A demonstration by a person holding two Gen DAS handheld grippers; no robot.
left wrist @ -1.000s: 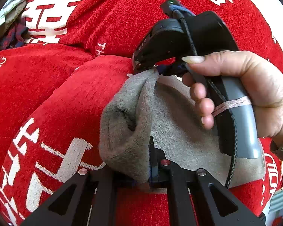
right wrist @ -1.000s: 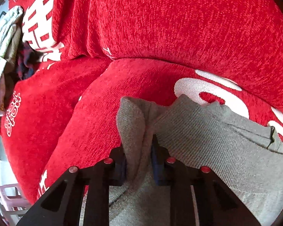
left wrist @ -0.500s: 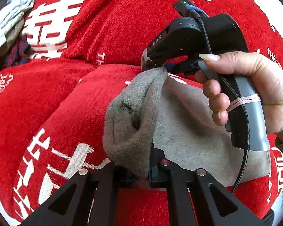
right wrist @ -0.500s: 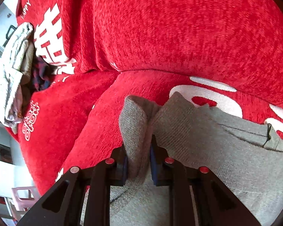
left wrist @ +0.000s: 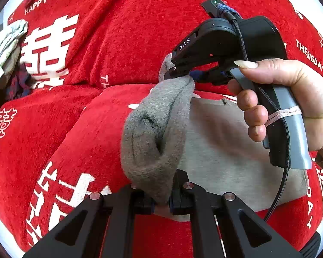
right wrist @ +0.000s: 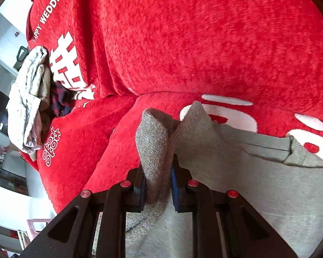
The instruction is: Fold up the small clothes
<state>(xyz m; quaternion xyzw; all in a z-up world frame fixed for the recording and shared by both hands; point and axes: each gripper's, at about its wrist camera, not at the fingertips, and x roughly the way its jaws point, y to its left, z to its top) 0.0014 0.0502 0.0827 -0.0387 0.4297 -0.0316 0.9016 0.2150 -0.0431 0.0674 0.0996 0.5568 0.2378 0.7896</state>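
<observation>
A small grey knit garment (left wrist: 226, 146) lies on a red sofa cover (left wrist: 122, 43) with white lettering. My left gripper (left wrist: 161, 202) is shut on its near left edge, the cloth bunched up between the jaws. My right gripper (left wrist: 183, 74), held in a hand, is shut on the far end of the same lifted edge. In the right wrist view the right gripper (right wrist: 157, 185) pinches a raised fold of the grey garment (right wrist: 236, 172), the rest spread to the right on the sofa cover (right wrist: 204, 43).
A pile of other clothes (right wrist: 28, 99), pale grey and dark plaid, lies at the far left of the sofa; it also shows in the left wrist view (left wrist: 4, 51). A white floor and furniture (right wrist: 4, 193) lie beyond the sofa's left end.
Both grippers have lifted the pinched left edge of the grey garment and carried it up off the sofa. The grips have not changed.
</observation>
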